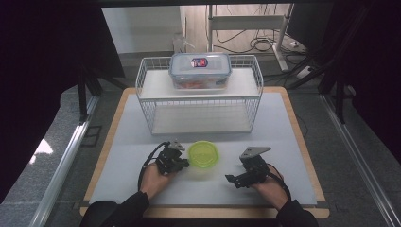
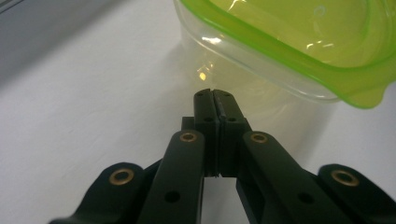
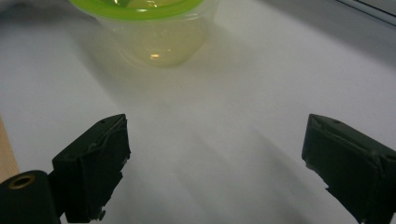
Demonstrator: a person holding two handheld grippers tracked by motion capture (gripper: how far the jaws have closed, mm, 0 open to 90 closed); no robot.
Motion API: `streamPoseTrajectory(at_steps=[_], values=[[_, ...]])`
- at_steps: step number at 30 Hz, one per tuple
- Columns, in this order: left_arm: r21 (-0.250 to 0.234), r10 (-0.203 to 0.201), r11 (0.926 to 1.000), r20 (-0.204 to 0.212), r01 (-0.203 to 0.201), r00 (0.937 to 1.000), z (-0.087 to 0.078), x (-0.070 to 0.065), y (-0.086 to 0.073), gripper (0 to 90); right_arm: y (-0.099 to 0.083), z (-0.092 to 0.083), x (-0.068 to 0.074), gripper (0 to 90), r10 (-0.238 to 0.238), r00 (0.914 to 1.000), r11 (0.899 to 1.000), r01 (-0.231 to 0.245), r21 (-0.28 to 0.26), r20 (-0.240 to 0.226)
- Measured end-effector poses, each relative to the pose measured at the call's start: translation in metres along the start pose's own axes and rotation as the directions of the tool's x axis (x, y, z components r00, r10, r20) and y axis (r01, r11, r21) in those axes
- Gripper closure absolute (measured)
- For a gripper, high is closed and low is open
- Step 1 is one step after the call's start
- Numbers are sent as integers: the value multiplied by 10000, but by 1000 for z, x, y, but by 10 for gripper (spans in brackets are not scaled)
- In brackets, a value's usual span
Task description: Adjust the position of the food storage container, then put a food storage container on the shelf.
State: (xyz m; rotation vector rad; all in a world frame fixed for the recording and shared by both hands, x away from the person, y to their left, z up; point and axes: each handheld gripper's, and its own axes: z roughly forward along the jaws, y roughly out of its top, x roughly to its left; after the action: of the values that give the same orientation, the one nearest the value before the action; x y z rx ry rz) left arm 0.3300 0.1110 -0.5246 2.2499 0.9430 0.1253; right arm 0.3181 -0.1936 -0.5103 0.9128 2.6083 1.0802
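Note:
A round clear tub with a lime-green lid (image 1: 204, 154) stands on the white mat near the front middle. My left gripper (image 1: 183, 164) sits just left of it, jaws pressed together with nothing between them; in the left gripper view the shut tips (image 2: 215, 95) lie close to the tub's clear wall (image 2: 261, 79). My right gripper (image 1: 231, 180) rests to the tub's right, a short gap away, jaws spread wide and empty. The right gripper view has the tub (image 3: 152, 28) ahead, beyond the two black pads (image 3: 100, 158).
A white wire shelf rack (image 1: 198, 97) stands behind the tub, with a clear lidded food box (image 1: 200, 70) on its upper level. The white mat (image 1: 283, 142) lies on a wooden board. Dark curtains flank both sides.

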Motion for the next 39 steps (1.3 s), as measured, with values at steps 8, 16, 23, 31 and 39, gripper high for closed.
streamPoseTrajectory(at_steps=[8, 16, 23, 31, 39], values=[[-177, 121, 9998, -374, -127, 9992, -12, 2, -4, 839, 0, -1, -1, 84, 17, 10000, 10000, -16, 74, -37], [-612, 657, 9953, -1396, -748, 9880, -41, 1, -20, 581, 0, -3, -2, 83, 44, 10000, 10000, -45, -62, -58], [-1194, 896, 9867, -1675, -1104, 9818, -59, 2, -39, 323, 0, -4, -3, 79, 110, 9999, 9997, -113, -227, -131], [-1458, 644, 9858, -1299, -833, 9894, -69, 4, -57, 115, -1, -3, -3, 75, 34, 9998, 9997, -39, -253, -183], [-1731, 875, 9787, -1359, -1106, 9869, -72, 3, -61, 22, 1, -2, -4, 42, 419, 9989, 9987, -424, -291, -190]])
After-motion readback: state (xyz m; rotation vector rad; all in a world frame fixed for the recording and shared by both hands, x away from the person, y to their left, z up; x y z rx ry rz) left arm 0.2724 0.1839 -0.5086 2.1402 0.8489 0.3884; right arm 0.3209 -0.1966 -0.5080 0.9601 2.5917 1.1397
